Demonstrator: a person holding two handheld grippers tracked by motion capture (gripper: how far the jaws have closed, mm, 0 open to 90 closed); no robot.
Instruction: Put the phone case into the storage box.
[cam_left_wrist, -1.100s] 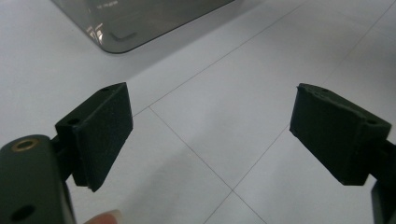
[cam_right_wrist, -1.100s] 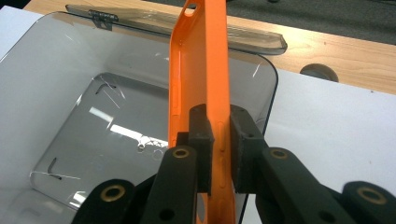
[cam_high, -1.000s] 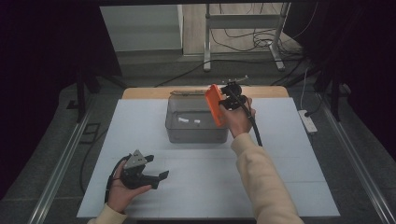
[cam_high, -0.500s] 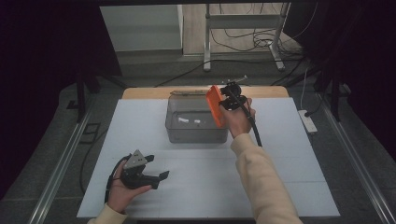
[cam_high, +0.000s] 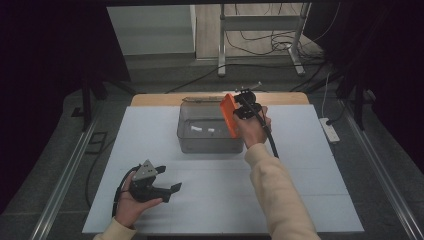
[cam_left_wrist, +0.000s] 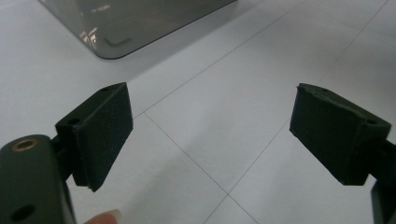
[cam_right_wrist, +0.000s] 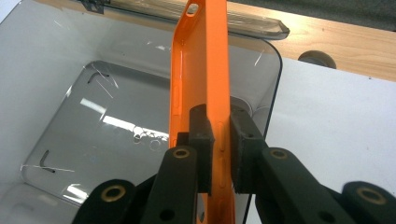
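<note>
Overhead wide; gripper cameras close — sharing the bin.

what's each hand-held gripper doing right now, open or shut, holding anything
Left hand-held gripper: open, holding nothing, over the white table.
Right hand-held gripper: shut on the orange phone case, above the clear bin.

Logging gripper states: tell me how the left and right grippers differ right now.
The left gripper is open and empty; the right gripper is shut on the orange case. The left sits low near the table's front; the right is held over the clear bin. Both have black jaws.
</note>
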